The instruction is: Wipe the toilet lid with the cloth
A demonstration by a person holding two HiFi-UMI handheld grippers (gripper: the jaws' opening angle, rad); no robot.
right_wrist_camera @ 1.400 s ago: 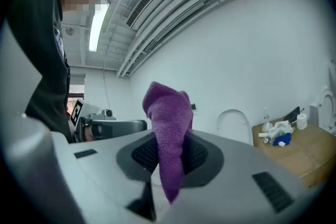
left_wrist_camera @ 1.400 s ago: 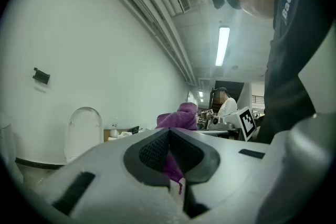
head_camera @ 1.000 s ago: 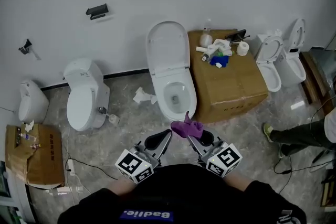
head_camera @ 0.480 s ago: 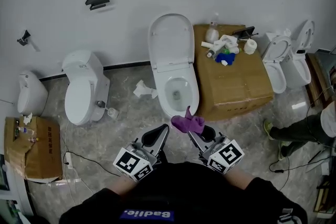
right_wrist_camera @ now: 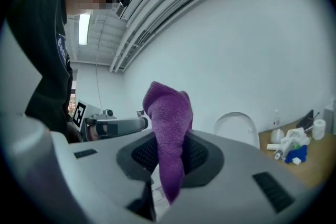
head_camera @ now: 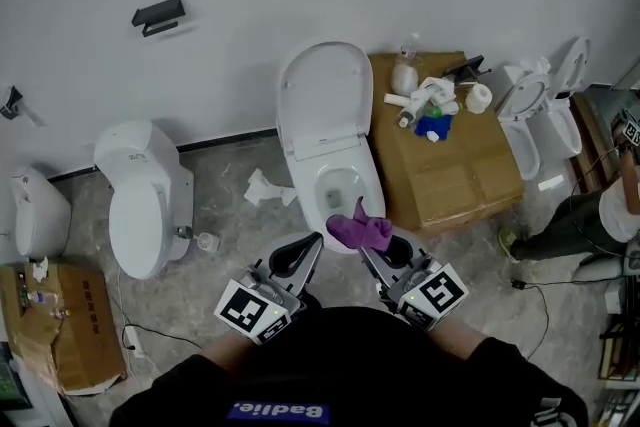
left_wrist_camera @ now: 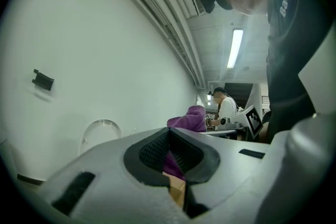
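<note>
my right gripper (head_camera: 378, 253) has its jaws pinched on the purple cloth (head_camera: 358, 230), which stands up from them. my left gripper (head_camera: 300, 257) sits just beside it. ahead of both jaws is the toilet bowl (head_camera: 370, 180), its toilet lid (head_camera: 322, 100) raised. a cardboard box (head_camera: 455, 170) lies ahead-right of the right jaws.

Left hand-held gripper (head_camera: 311, 246) closed; right hand-held gripper (head_camera: 368, 254) clamps cloth (head_camera: 358, 230).

Raised lid (head_camera: 322, 95) dead ahead of both tongs; path over the open bowl (head_camera: 340, 187) is free. Cardboard box (head_camera: 455, 170) blocks right of my right tong (head_camera: 372, 250). Left of my left tong (head_camera: 305, 250): open floor (head_camera: 230, 235), crumpled paper (head_camera: 262, 187), next toilet (head_camera: 135, 215) well clear.
</note>
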